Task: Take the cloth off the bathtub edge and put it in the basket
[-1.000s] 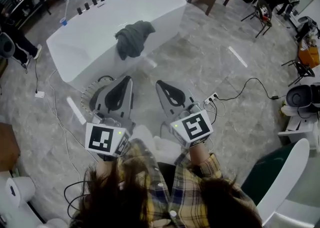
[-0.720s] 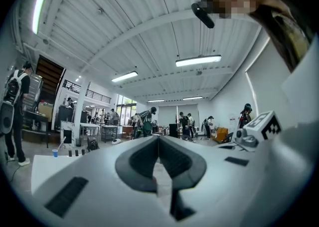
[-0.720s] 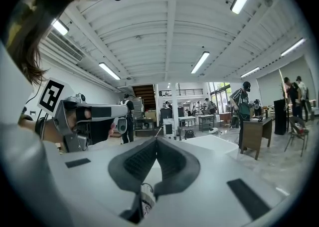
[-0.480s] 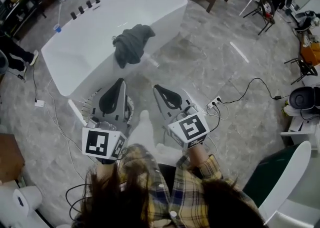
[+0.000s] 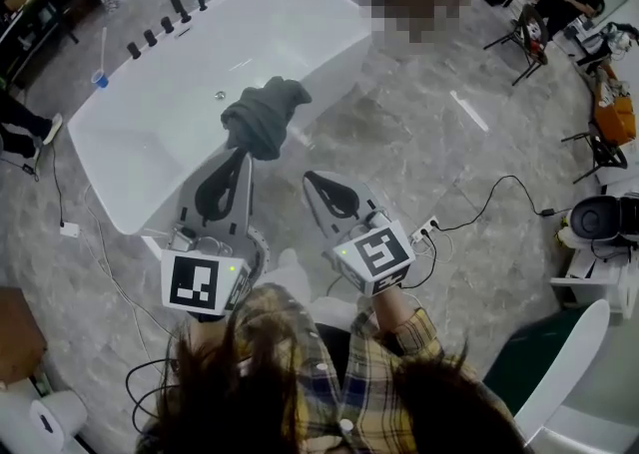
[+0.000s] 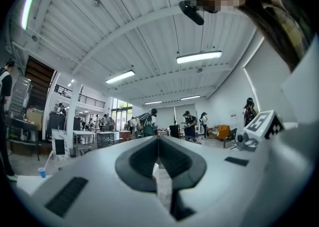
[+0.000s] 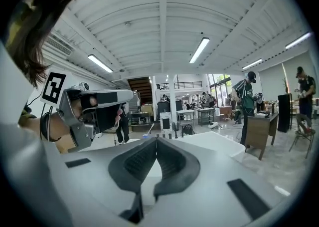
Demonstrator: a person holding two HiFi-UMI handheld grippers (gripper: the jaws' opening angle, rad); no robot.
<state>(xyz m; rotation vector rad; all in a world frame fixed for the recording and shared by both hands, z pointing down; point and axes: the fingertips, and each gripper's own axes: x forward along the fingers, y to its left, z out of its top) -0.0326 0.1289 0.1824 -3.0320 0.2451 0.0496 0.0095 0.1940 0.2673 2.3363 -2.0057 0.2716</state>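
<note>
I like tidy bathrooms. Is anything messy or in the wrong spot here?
Yes. A dark grey cloth hangs in a crumpled bunch over the near rim of the white bathtub, not folded or put away. Nothing looks spilled or broken.

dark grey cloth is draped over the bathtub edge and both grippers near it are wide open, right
No, both grippers are shut, not open. The left gripper view shows the left gripper with its jaws together and nothing between them, and the right gripper view shows the same for the right gripper. The dark grey cloth is indeed draped over the bathtub edge.
</note>
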